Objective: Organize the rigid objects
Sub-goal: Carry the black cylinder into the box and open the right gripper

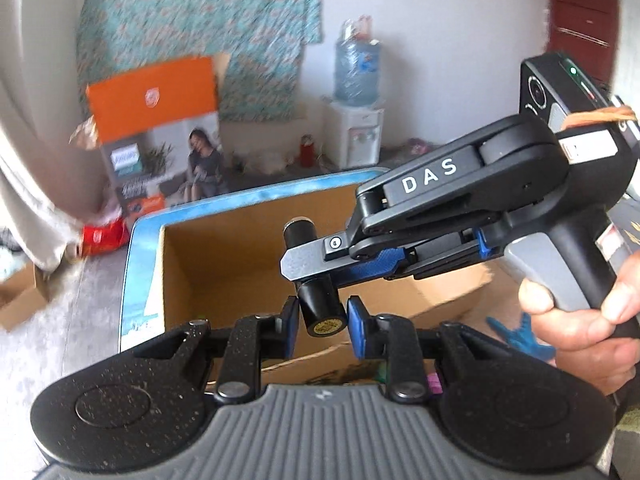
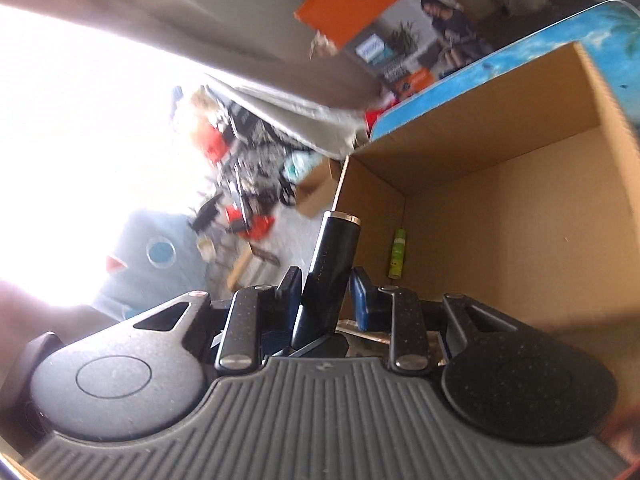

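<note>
Ribbed grey gripper bodies are filling the foreground of both wrist views. Beyond them the cardboard box [image 1: 248,264] is gaping open on a blue-edged surface [image 1: 140,264]. Clamping the black cylinder [image 1: 316,300] mid-body, the right gripper [image 1: 298,270] is reaching in from the right, a hand [image 1: 584,320] squeezing its grip. The cylinder's long axis is tilting steeply, its lower end hanging between the narrowly set pads [image 1: 360,328] of the left gripper [image 1: 323,326], apparently not touching. A green bottle [image 2: 398,254] is standing in the box corner.
</note>
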`<action>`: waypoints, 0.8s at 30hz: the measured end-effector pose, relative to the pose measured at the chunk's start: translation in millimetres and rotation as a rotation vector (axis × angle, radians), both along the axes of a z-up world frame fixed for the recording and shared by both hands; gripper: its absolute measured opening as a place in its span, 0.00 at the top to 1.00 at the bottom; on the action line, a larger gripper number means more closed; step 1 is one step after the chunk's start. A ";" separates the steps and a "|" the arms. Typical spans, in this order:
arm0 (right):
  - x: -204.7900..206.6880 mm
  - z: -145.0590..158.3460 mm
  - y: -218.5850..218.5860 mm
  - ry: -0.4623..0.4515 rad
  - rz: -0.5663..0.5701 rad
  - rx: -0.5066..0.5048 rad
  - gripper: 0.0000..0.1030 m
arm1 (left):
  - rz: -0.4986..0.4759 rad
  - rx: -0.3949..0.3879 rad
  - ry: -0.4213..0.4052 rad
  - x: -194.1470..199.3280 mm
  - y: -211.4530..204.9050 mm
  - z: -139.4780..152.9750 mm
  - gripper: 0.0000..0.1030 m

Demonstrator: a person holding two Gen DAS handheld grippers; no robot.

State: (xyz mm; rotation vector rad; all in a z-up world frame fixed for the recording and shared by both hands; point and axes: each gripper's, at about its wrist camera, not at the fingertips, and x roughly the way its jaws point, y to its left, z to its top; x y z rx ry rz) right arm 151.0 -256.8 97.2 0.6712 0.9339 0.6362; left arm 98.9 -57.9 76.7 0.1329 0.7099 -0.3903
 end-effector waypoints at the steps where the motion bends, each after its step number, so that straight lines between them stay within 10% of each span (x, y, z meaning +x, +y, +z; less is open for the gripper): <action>1: 9.4 -2.9 6.4 0.019 0.016 -0.022 0.76 | 0.013 -0.004 0.026 8.4 4.4 -3.9 0.74; 10: 69.1 -41.8 51.5 0.186 0.133 -0.157 0.76 | 0.060 -0.012 0.161 39.8 23.4 -32.6 0.73; 24: 106.0 -74.3 96.9 0.316 0.233 -0.262 0.78 | 0.096 -0.043 0.147 29.8 49.1 -20.9 0.54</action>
